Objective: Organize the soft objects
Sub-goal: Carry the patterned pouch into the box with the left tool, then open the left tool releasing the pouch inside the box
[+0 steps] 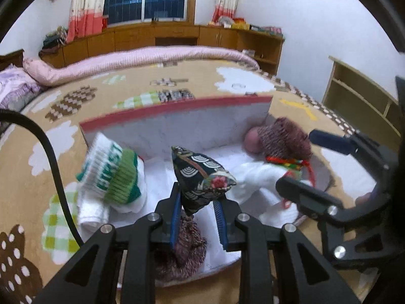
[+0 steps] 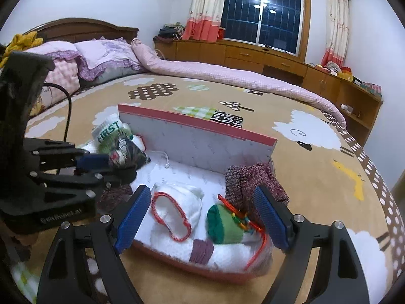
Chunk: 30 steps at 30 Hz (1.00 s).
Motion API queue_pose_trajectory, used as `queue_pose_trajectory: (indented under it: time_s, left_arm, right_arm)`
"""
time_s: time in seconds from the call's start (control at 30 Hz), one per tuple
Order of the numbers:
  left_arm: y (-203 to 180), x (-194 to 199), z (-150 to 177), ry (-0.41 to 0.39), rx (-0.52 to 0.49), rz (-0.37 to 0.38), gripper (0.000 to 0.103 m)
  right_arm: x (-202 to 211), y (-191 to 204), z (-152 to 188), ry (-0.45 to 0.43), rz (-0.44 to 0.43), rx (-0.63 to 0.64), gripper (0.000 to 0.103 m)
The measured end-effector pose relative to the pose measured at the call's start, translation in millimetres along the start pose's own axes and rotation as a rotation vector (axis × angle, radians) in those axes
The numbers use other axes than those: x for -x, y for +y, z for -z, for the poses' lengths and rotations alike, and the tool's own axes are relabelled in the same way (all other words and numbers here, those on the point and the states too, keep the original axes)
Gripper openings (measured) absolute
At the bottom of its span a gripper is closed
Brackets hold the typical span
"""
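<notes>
Now the left gripper (image 1: 198,209) pinches a small dark patterned cloth bag (image 1: 202,177) above the red-edged white box (image 1: 177,116). It should drop it on bare floor. The right gripper (image 2: 202,217) gapes empty.

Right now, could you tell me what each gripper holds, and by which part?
The left gripper pinches the patterned fabric pouch by its lower end. The right gripper is open, holding nothing.

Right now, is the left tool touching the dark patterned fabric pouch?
Touching. The left wrist view shows the left tool pinching the dark patterned fabric pouch.
</notes>
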State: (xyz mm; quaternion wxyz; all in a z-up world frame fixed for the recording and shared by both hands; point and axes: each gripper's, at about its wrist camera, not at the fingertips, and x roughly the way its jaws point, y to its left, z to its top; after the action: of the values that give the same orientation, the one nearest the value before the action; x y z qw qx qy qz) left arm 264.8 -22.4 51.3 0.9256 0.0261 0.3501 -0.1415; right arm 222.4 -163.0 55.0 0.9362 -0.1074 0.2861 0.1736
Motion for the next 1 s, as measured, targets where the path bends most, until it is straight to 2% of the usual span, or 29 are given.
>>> queue_pose_trajectory:
  time_s: [0.13, 0.33, 0.4, 0.43, 0.5, 0.63, 0.8, 1.0]
  left_arm:
    - [0.8, -23.2, 2.7, 0.066, -0.009, -0.013, 0.025]
    - [0.8, -44.4, 3.3, 0.112, -0.025, -0.037, 0.026]
    - [0.1, -49.1, 4.4, 0.115, -0.038, -0.032, 0.029]
    - [0.0, -50.4, 5.0, 0.108, -0.041, -0.021, 0.035]
    - [2.0, -51.5, 7.7, 0.073, -0.035, -0.003, 0.039]
    - [4.6, -52.4, 11.6, 0.032, -0.020, 0.051, 0.044]
    - [8.4, -46.5, 14.0, 0.004, -0.005, 0.162, 0.046]
    - [8.6, -46.6, 13.1, 0.003, -0.004, 0.168, 0.048]
  right_arm:
    - [-8.7, 5.8, 0.3, 0.015, -0.010, 0.026, 0.086]
    - [-24.5, 5.1, 6.0, 0.069, 0.010, 0.042, 0.084]
    - [-29.6, 4.1, 8.0, 0.089, 0.010, 0.046, 0.084]
    - [-32.0, 4.0, 10.1, 0.097, 0.013, 0.048, 0.084]
    - [-33.1, 3.5, 13.0, 0.098, 0.009, 0.046, 0.084]
    - [-34.5, -2.1, 15.1, 0.105, -0.014, 0.023, 0.084]
    - [-33.1, -6.5, 18.5, 0.099, -0.028, -0.001, 0.084]
    - [-31.7, -5.7, 18.7, 0.092, -0.020, -0.009, 0.084]
